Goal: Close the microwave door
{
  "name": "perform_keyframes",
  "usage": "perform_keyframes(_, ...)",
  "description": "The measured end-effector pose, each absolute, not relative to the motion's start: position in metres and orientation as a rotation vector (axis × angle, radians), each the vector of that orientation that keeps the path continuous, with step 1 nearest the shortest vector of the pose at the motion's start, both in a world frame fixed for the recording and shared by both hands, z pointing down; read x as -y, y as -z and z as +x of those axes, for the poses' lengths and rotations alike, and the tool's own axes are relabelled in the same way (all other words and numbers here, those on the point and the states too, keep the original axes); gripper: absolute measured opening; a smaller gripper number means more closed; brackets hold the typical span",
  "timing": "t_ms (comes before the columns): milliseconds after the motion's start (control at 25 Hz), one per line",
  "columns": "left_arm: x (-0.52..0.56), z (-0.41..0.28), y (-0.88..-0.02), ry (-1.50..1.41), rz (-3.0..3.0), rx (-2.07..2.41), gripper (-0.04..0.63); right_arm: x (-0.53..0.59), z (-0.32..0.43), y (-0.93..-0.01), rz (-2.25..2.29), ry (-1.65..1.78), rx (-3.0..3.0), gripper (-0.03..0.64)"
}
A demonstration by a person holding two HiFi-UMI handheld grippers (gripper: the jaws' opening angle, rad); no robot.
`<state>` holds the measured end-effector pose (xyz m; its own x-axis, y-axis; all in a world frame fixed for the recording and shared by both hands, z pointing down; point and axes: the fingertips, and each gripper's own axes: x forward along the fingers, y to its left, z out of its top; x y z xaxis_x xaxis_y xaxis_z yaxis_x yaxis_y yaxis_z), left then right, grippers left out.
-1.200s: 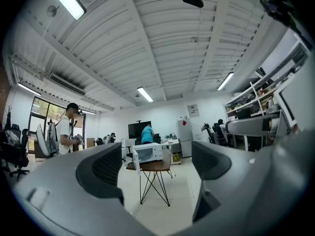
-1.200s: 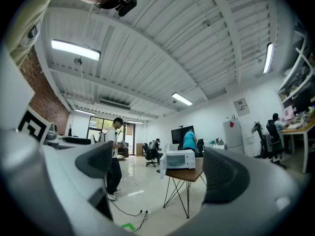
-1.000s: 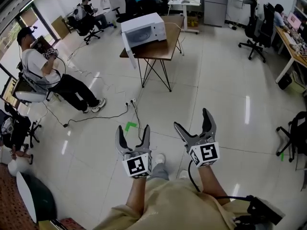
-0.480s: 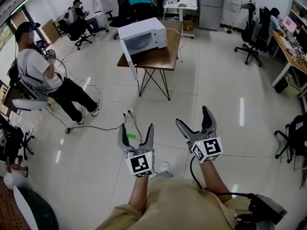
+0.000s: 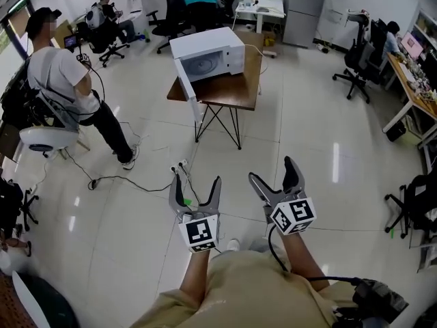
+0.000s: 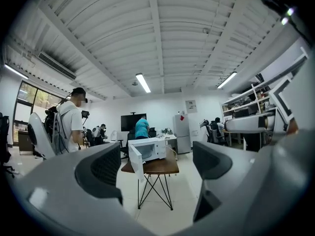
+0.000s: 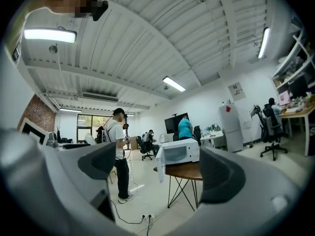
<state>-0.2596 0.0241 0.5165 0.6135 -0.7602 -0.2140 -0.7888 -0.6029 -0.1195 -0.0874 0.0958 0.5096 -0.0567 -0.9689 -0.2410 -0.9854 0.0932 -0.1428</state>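
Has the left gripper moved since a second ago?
Yes. The left gripper has advanced toward the microwave table: the green floor mark, earlier just ahead of its tips, now shows between its jaws.

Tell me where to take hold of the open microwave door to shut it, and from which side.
Take the door by its free vertical edge, farthest from the hinge. It stands swung out past the table, outer face toward the head view's left, so come from that side, probably with the open left hand-held gripper.

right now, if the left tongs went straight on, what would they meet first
Probably the open microwave door, seen between the left tongs; nothing nearer shows, though depth is unclear.
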Motion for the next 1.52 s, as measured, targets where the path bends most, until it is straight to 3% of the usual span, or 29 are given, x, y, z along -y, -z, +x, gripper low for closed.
perform_keyframes(360, 0.053, -0.215, -0.540, -0.146, -2.649, -1.361, 0.440, -0.016, -0.024, -0.524, -1.915, -0.022, -2.096, 0.515)
perform_keyframes(880, 0.142, -0.061, -0.535, -0.122, -2.581, -1.445, 0.440, 0.083, 0.155, -0.504, -1.880, -0.082, -2.081, 0.514)
perform_keyframes(1360, 0.209, -0.010, -0.527, -0.073, -2.525, -1.467, 0.440, 0.168, 0.168, -0.514, -1.845, -0.223, -2.226, 0.512)
perform_keyframes(1520, 0.240, -0.003, -0.527, -0.092, -2.516, -1.432, 0.440, 0.197, 0.170, -0.521, -1.833, -0.186, -2.232, 0.459)
